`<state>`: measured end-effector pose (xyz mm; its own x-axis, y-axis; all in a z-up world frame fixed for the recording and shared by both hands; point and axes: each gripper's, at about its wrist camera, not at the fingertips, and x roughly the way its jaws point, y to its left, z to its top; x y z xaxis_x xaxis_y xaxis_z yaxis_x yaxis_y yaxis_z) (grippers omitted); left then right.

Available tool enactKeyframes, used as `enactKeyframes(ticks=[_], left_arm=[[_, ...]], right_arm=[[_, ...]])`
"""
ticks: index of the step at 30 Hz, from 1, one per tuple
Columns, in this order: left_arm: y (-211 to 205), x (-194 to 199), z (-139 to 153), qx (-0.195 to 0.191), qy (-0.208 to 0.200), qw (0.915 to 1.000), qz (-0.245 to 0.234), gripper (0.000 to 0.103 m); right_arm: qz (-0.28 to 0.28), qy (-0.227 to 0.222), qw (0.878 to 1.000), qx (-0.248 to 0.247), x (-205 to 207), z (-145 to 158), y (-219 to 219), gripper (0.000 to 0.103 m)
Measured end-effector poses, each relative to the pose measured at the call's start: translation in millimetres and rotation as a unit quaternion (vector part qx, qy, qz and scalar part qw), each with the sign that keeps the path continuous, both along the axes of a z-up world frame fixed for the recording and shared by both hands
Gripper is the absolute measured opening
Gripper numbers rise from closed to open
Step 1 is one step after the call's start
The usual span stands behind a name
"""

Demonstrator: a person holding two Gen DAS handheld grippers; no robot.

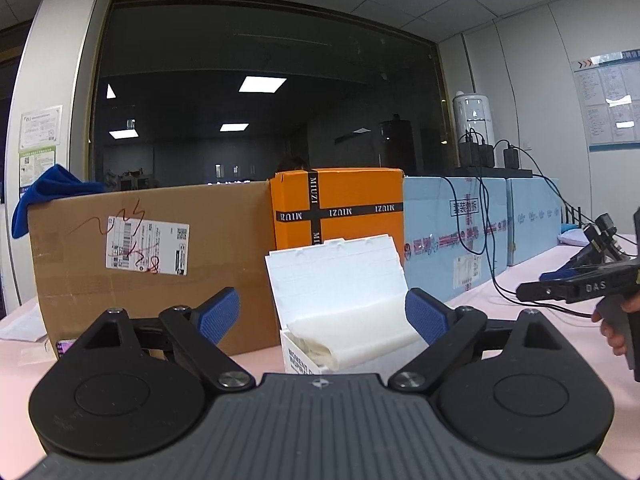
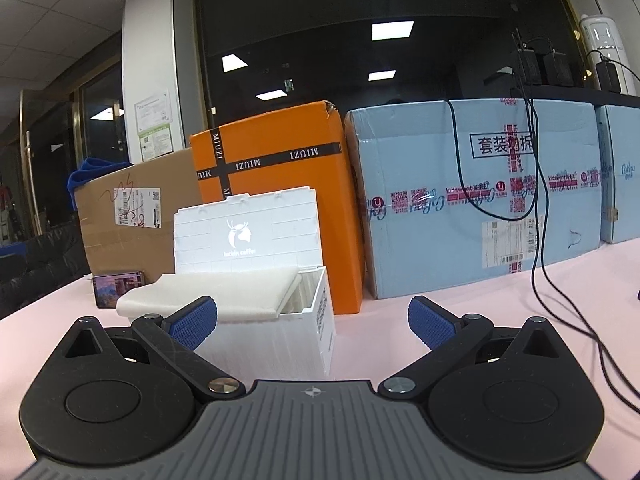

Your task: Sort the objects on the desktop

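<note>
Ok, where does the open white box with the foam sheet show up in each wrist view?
Left wrist: white box sits centre, between the open fingers of the left gripper, lid up.
Right wrist: white box sits left of centre, behind the right gripper's left finger.
Shared landmark: orange box right behind it.

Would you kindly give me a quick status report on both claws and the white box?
Left claw open, empty. Right claw open, empty. White box lid up, foam sheet hanging out. Cables trail across table, right side.
</note>
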<state>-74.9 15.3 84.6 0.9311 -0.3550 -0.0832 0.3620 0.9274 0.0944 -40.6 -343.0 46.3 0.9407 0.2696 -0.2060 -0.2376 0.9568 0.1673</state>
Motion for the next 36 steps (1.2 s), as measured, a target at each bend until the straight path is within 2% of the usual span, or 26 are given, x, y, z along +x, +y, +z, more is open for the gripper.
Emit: enactKeyframes(ticks=[4,8,12,15,18,21,24,28,36], left_arm=[[-10,25,-3,0.023,0.024,0.9994,-0.005,0.089],[-20,40,-23,0.060,0.048,0.9961,-0.042,0.089],[-23,65,-32,0.042,0.069,0.9958,-0.044,0.089],[-25,82,-32,0.032,0.067,0.9968,-0.030,0.089],[-27,93,-39,0.040,0.075,0.9962,-0.020,0.089],[-24,92,-45,0.039,0.082,0.9950,-0.042,0.089],[-32,88,-47,0.072,0.074,0.9937,-0.044,0.089],[-41,96,-54,0.106,0.079,0.9909,-0.023,0.089],[-39,122,-48,0.061,0.090,0.9940,0.007,0.089]], right_arm=[[-0.009,0.011,1.000,0.004,14,2,-4,0.103],[0.008,0.030,1.000,-0.003,24,-6,-3,0.103],[0.022,0.044,0.999,-0.007,31,-15,-2,0.103],[0.029,0.030,0.999,0.008,36,-10,-1,0.103],[0.040,0.025,0.999,-0.011,49,-7,6,0.103],[0.064,0.030,0.997,-0.028,61,-9,14,0.103],[0.092,0.045,0.994,-0.032,73,-15,21,0.103],[0.096,0.050,0.992,-0.066,84,-23,36,0.103],[0.077,0.049,0.994,-0.058,99,-16,38,0.103]])
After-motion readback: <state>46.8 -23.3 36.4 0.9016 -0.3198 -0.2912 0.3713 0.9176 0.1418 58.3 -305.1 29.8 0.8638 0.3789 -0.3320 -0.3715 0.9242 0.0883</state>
